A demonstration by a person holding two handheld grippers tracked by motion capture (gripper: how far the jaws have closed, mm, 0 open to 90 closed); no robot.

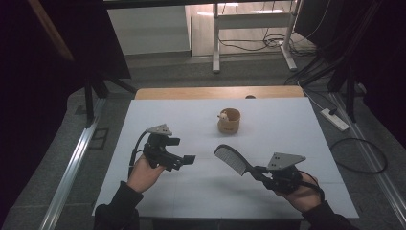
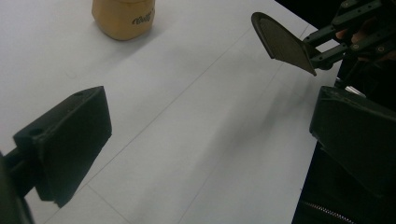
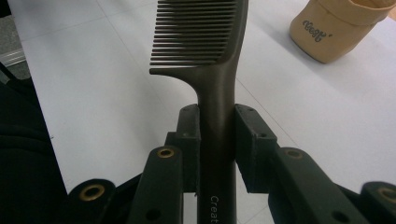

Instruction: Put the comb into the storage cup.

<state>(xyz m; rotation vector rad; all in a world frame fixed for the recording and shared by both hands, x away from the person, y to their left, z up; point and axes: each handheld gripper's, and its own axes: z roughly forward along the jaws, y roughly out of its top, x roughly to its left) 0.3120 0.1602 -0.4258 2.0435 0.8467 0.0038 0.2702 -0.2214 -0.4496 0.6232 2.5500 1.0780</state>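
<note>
Right gripper (image 3: 217,135): clamped on comb (image 3: 205,42) handle.
Left gripper (image 1: 184,160): jaws apart, empty.
Cup (image 1: 229,120): beyond both, unobstructed, on bench (image 1: 287,124).

**Bright surface, dark surround**

High view: the white surface (image 1: 268,124) is evenly lit and the edges from 9 to 3 o'clock sink into near-black. Soft shadows fall beneath the comb (image 1: 232,159). In the left gripper view the near claw blurs; in the right gripper view the comb teeth are sharp, without glare.
</note>
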